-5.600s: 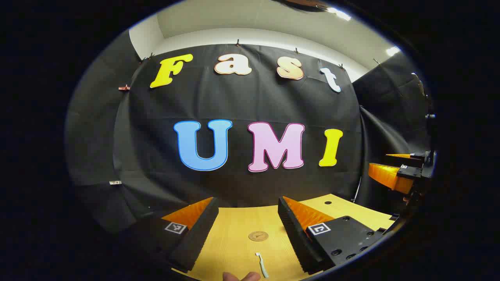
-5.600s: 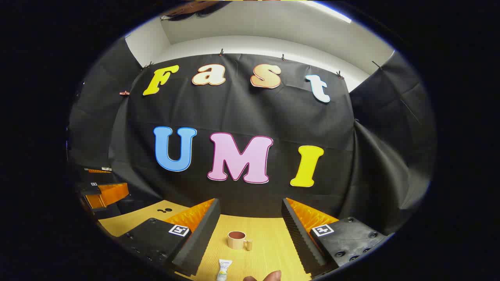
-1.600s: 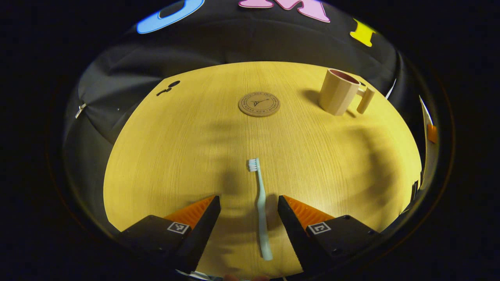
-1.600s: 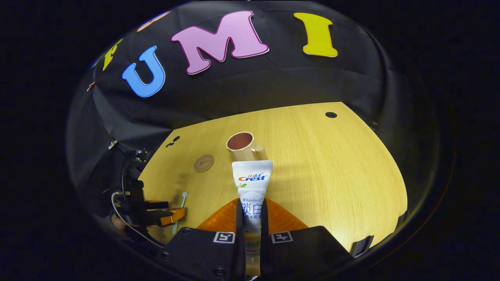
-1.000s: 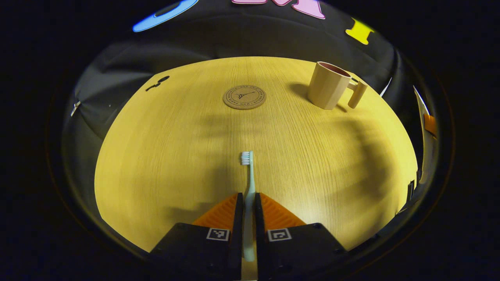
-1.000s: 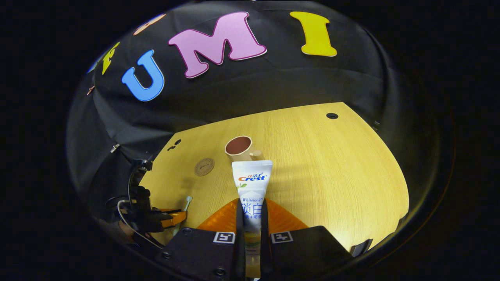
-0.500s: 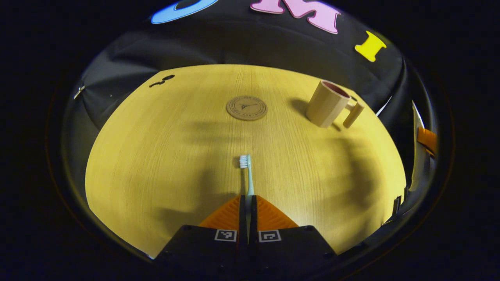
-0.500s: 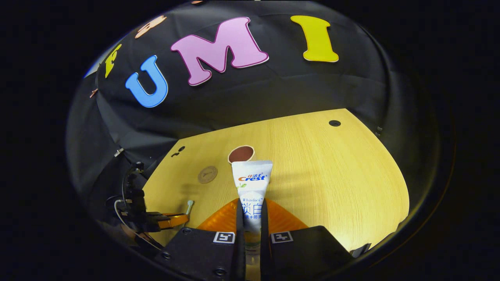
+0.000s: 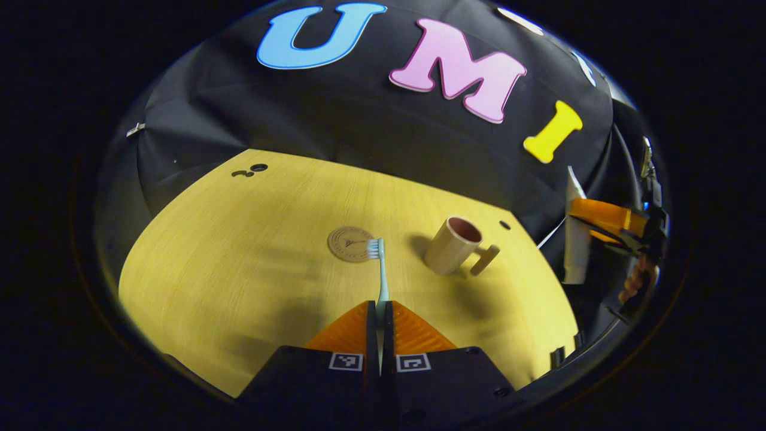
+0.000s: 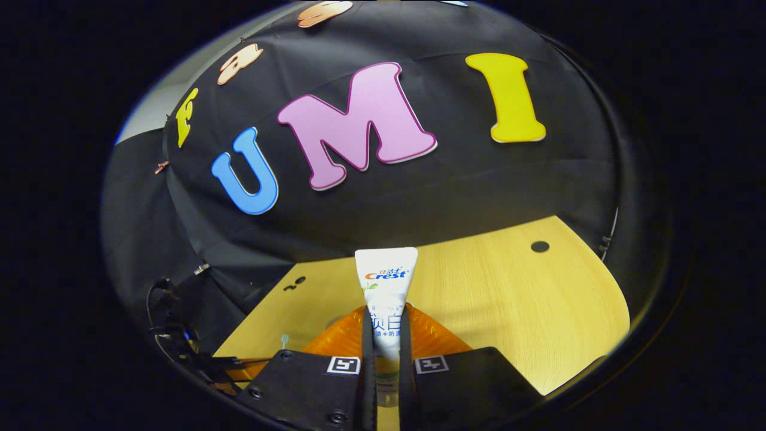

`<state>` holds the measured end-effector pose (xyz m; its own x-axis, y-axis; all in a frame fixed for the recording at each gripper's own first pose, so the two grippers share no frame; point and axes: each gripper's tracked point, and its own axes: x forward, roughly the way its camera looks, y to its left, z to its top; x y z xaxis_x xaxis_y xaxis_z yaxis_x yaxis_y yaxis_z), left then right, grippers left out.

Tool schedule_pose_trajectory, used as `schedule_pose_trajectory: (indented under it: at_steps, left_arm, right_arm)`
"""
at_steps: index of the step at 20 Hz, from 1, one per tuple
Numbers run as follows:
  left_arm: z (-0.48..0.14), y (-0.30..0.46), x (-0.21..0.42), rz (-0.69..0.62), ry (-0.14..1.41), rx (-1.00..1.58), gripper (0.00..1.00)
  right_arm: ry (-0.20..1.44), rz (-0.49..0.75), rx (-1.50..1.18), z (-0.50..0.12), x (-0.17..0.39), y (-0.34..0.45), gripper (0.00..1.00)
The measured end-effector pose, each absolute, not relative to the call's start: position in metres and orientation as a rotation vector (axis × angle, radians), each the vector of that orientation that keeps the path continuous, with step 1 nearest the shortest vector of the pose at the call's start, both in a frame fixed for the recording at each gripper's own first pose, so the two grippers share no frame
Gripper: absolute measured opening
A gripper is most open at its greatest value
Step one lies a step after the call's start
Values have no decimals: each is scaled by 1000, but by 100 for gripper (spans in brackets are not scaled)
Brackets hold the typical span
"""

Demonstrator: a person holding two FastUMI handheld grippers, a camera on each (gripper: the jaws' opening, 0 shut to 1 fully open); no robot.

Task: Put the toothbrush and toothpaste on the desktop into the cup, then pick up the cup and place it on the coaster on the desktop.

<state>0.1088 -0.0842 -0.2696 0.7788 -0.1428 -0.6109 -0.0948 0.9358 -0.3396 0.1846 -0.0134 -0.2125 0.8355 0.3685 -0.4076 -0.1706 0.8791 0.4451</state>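
Toothbrush [image 9: 380, 276] first: half a second ago we saw its head over bare wood short of the coaster, and now, in the left gripper view, the bristles overlap the coaster's [image 9: 350, 243] right edge as seen, because the camera has tipped up and more of the booth wall shows at 12 o'clock. The left gripper [image 9: 379, 311] has both fingers pressed on the handle at 6 o'clock, the gap between them no wider than the handle, and the brush points straight out toward 12.

In the right gripper view the toothpaste [image 10: 385, 287] stands pinched between the fingers of the right gripper [image 10: 383, 317] at 6 o'clock, flat crimped end toward 12. Half a second ago the cup's mouth peeked out just beyond that end; now the tube hides that spot and the wall fills more of the upper view (the table has slid down toward 6).

We find the cup [image 9: 452, 245] upright on the desktop [image 9: 239, 239] at about 3 o'clock from the brush head, handle turned to its right, and nothing is visible inside it. It stands just right of the coaster and apart from it.

Farther off, at 3 o'clock in the left gripper view, the right gripper and its white tube hang past the table's edge. At 8 o'clock in the right gripper view the left gripper shows low by the table, the brush's tip just beyond it.
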Motion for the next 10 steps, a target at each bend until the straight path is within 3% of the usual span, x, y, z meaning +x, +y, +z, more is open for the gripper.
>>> schedule_pose_trajectory:
  at_steps: [5,10]
  left_arm:
    - [-234,-92,112,-13,610,-403,6]
    - [-214,-105,123,-2,537,-425,6]
  right_arm:
    - [431,352,435,-230,260,21,18]
    - [422,378,478,-275,301,46,18]
